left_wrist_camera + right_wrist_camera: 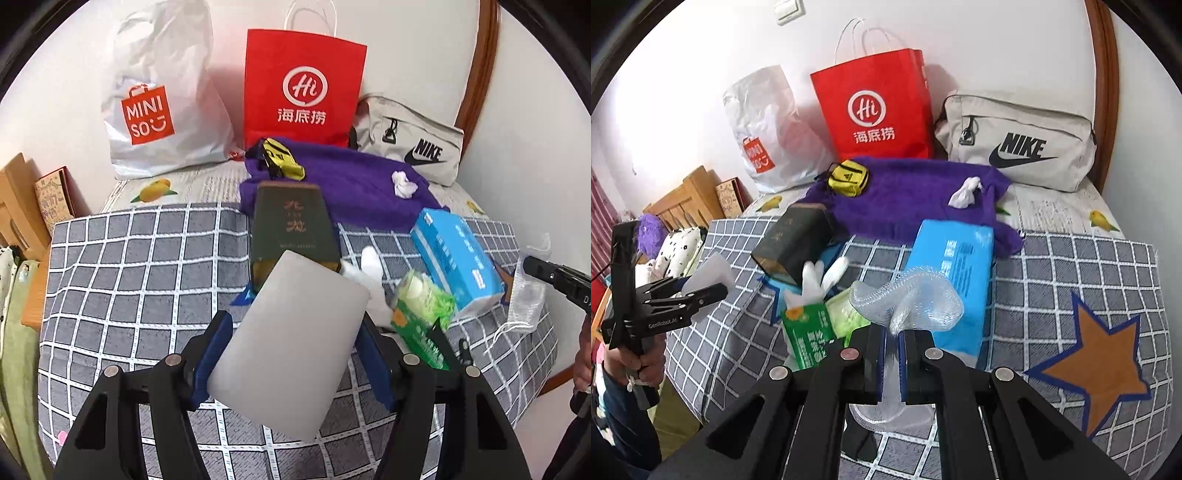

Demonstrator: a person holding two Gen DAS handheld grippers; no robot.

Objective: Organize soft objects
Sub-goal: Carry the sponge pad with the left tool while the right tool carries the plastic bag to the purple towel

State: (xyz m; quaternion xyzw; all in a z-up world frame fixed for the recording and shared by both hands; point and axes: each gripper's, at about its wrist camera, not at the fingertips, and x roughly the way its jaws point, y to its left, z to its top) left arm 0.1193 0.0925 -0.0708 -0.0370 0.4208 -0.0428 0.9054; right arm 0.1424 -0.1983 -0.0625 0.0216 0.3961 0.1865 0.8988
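Bright, even light (fisheye-warped edges)

The white plastic bag (162, 99) carries an orange "MINISO" logo, and the red paper bag (303, 85) shows "Hi" in a circle above "海底捞". The beige pouch (1019, 144) reads "NIKE" with a swoosh, and the left gripper (701, 291) bears "GenRobot.AI" on its black body.

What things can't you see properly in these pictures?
- Green tissue pack: left wrist view, its lower end is hidden behind the left tongs.
- Dark green box: near end covered by the white foam block.
- Clear mesh bag: right wrist view, its middle is hidden inside the right tongs.
- Red paper bag: contents hidden by its walls.
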